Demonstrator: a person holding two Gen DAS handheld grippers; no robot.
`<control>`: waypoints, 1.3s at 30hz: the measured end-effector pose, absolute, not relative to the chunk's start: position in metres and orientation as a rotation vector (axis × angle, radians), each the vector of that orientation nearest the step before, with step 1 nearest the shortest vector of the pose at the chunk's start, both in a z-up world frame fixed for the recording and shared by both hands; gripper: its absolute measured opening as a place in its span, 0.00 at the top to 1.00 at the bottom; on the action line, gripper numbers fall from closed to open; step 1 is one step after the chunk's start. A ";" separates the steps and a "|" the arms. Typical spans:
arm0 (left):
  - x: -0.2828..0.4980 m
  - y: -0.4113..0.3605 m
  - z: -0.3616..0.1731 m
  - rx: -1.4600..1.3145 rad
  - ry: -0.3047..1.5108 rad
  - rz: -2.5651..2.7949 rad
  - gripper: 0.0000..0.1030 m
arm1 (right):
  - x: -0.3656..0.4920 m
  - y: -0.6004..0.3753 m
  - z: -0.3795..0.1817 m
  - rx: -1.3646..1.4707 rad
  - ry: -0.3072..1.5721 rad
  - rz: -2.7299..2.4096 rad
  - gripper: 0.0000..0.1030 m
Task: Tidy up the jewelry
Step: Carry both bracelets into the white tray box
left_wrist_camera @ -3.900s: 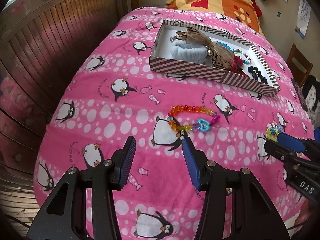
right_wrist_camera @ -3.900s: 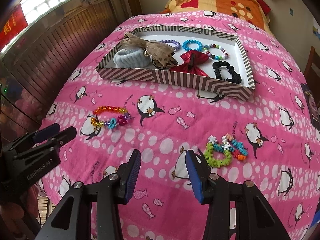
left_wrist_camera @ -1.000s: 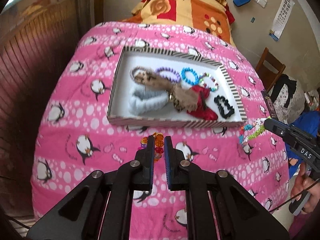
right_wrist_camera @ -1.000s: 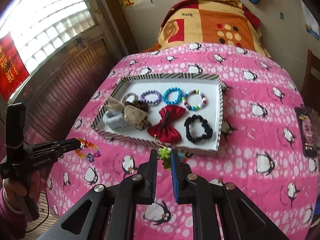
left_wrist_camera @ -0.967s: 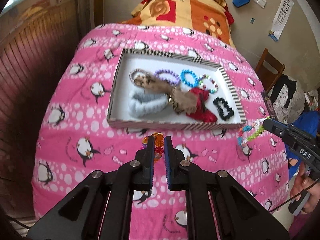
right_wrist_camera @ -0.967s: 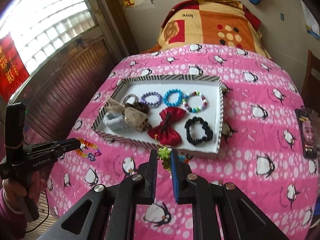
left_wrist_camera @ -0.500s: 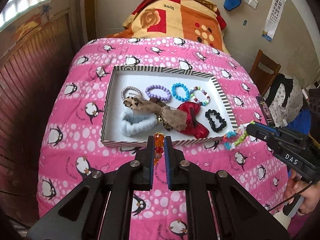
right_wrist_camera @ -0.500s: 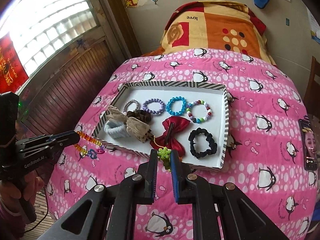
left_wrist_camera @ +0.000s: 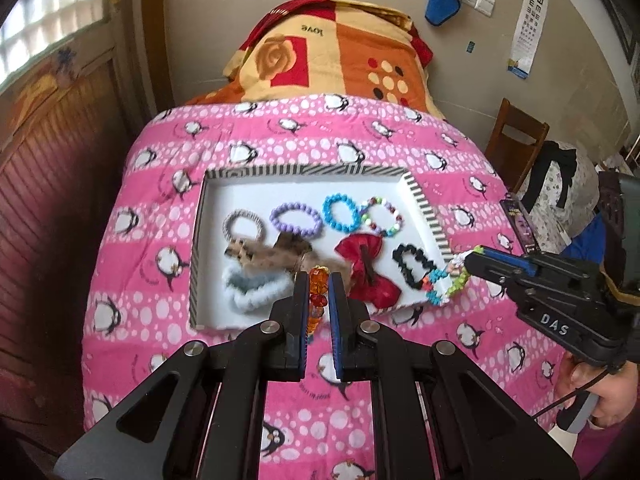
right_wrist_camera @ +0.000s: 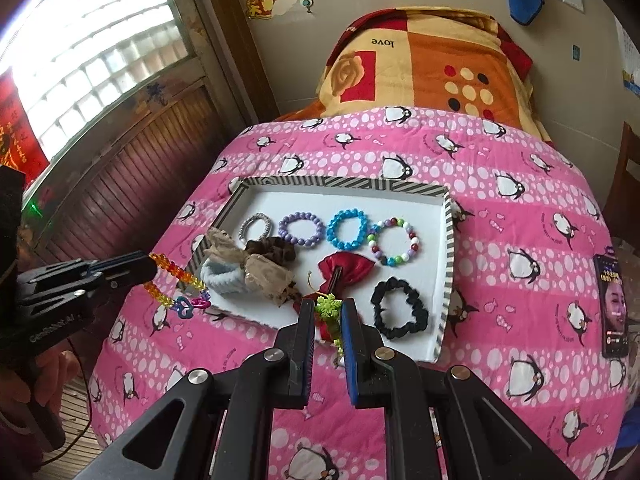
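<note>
Fingers (left_wrist_camera: 298,300) of the left gripper (left_wrist_camera: 319,294) are clamped on an orange bead bracelet (left_wrist_camera: 317,282), held in the air above the near edge of the striped tray (left_wrist_camera: 426,210) on the pink penguin bedspread (left_wrist_camera: 152,304). Inside the tray lie a grey ring, a purple bead bracelet (left_wrist_camera: 296,220), a blue bead bracelet (left_wrist_camera: 341,213), a mixed-colour one, a brown bow, a pale blue scrunchie (left_wrist_camera: 252,286), a red bow (left_wrist_camera: 366,268) and a black scrunchie (left_wrist_camera: 414,266). At the right of this view, the right gripper (left_wrist_camera: 466,262) holds a green and blue loop bracelet (left_wrist_camera: 444,280) over the tray's near right corner.

From the right wrist view, the right gripper's fingers (right_wrist_camera: 352,320) are closed on that same bracelet, its green snowflake charm (right_wrist_camera: 327,306) sticking up between them, above the tray's near edge and the red bow. At the left, the left gripper (right_wrist_camera: 150,266) holds the orange bracelet, which hangs down with a blue heart (right_wrist_camera: 185,307) and pink link, just beside the tray's left wall. A phone (right_wrist_camera: 614,304) lies on the bedspread at far right.
</note>
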State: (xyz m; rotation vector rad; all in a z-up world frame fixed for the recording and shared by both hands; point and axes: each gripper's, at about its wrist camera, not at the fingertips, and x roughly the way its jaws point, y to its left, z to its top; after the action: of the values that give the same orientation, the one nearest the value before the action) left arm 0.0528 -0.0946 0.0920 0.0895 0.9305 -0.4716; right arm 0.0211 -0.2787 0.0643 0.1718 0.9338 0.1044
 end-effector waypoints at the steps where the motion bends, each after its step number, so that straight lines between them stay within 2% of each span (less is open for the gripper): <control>1: 0.056 -0.098 0.095 0.093 0.924 -0.475 0.92 | 0.024 -0.281 0.065 0.172 0.934 0.102 0.89; 15: 0.117 -0.152 0.097 0.096 0.958 -0.515 0.92 | 0.070 -0.310 0.057 0.184 0.948 0.071 0.89; 25: 0.172 -0.193 0.052 0.069 1.052 -0.518 0.92 | 0.115 -0.337 0.031 0.243 0.991 0.056 0.88; 32: 0.208 -0.167 0.002 0.057 1.140 -0.374 0.92 | 0.160 -0.345 -0.006 0.296 1.054 0.094 0.88; 39: 0.217 -0.144 -0.015 0.046 1.152 -0.305 0.92 | 0.198 -0.338 -0.031 0.340 1.093 0.160 0.89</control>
State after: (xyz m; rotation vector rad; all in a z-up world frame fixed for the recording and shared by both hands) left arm 0.2172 -0.1438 -0.0146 0.0459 1.1519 -0.3049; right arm 0.1976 -0.3385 -0.0315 0.3400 1.0928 0.1596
